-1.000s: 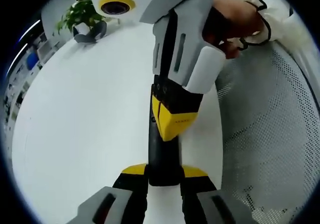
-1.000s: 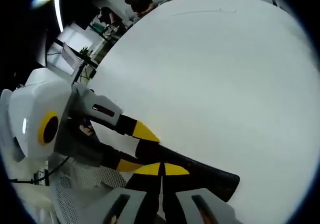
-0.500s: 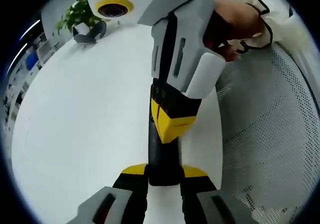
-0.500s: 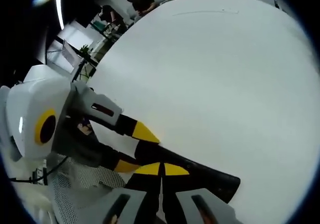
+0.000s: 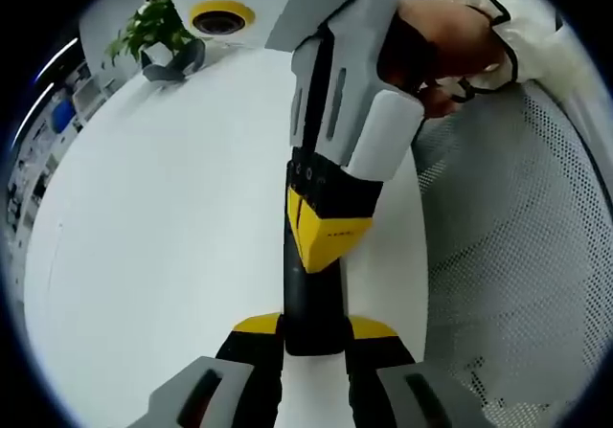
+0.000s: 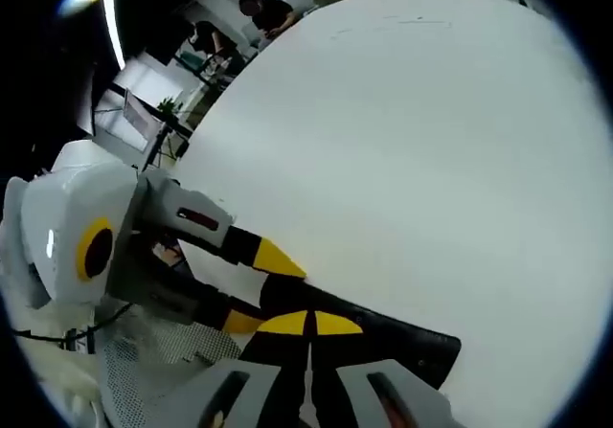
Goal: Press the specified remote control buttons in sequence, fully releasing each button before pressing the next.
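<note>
Item 1, remote control (image 5: 311,299): long black bar lying flat on the white table (image 5: 144,256); I take it as my landmark. In the left gripper view it runs straight up from between my left gripper's (image 5: 314,337) jaws; in the right gripper view the same remote control (image 6: 383,337) lies slantwise, its far end pointing right.

Item 2, left gripper: I see its yellow-tipped jaws closed against the two sides of the remote's near end, pinching it. In the right gripper view this left gripper (image 6: 273,280) reaches in from the left and clasps the remote's left end.

Item 3, right gripper (image 6: 308,325): its two yellow tips are pressed together with no gap, resting on top of the remote near its middle. In the left gripper view the right gripper (image 5: 321,236) comes down from above, its closed yellow tip touching the remote's upper face just beyond my own jaws. I cannot tell which button lies under it.

Item 4, hand (image 5: 445,45): grips the right gripper's handle, above and right of the remote, white sleeve behind.

Item 5, potted plant (image 5: 158,31): at the table's far edge, well apart from the remote, up and left.

Item 6, white mesh surface (image 5: 517,256): right of the remote, beside the table edge
</note>
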Demonstrator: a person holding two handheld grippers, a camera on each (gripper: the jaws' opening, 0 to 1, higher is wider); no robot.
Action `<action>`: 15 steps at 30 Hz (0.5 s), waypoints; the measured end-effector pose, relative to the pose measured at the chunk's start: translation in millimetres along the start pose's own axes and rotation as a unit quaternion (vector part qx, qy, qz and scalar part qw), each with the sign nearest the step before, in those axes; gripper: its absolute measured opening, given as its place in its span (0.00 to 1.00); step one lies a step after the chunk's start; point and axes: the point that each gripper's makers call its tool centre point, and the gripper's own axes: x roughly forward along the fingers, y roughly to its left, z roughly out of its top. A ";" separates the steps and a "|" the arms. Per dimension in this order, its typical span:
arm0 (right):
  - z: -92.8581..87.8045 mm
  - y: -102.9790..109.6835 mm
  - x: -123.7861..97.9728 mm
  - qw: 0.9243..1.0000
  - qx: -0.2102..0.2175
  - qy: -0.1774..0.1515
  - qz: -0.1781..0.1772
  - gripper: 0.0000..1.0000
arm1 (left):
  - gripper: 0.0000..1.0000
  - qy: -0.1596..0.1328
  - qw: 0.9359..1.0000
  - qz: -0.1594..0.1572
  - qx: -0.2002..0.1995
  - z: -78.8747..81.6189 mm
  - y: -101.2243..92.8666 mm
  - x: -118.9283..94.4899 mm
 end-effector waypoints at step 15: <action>56.1 8.3 -84.5 0.978 -0.062 -0.191 -0.047 0.09 | 0.22 -0.010 0.999 0.023 -0.042 2.2 1.1 0.6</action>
